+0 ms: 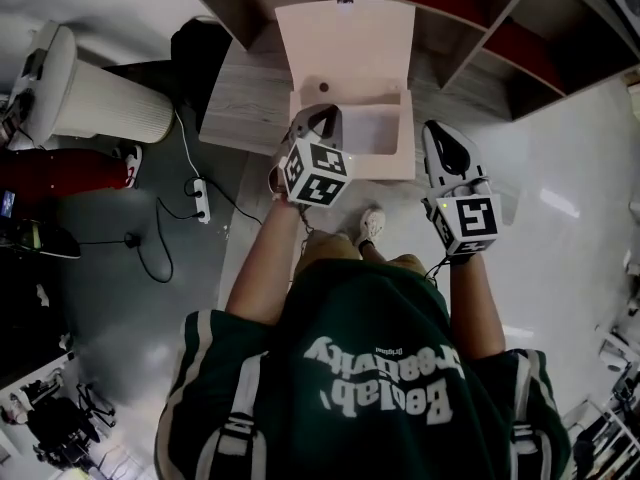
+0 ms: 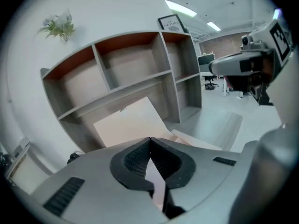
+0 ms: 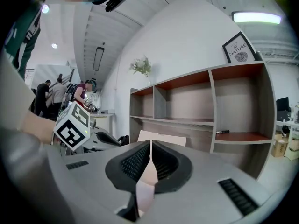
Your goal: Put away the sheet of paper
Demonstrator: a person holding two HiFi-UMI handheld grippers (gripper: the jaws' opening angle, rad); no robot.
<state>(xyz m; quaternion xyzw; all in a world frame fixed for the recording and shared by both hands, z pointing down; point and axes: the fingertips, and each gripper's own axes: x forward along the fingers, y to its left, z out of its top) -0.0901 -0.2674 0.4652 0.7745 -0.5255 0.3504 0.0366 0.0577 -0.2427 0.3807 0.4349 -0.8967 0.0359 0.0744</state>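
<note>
Our left gripper [image 2: 150, 141] has its two jaws pressed together, and they hold nothing. Our right gripper [image 3: 150, 146] has its jaws together too, with nothing held between them. From the head view, the left gripper hangs over the front left corner of an open pink box [image 1: 398, 158]. The right gripper is just beside the box, on its right side, over the white floor [image 1: 560, 218]. The sheet of paper [image 1: 372, 133] seems to lie flat inside the box, pale and smooth, but we cannot tell it from the bottom of the box for sure. The box's lid [image 1: 345, 48] is flipped open and leans back toward the big wooden shelf [image 1: 520, 48]. The box sits on a low gray wooden ledge [image 1: 240, 103] in front of that shelf. A white round machine [image 1: 100, 98] lies off to the left, and a power strip [image 1: 200, 200] with a black cord is on the gray floor. A little plant [image 2: 58, 27] and a framed picture [image 3: 239, 48] stand on top of the shelf.
</note>
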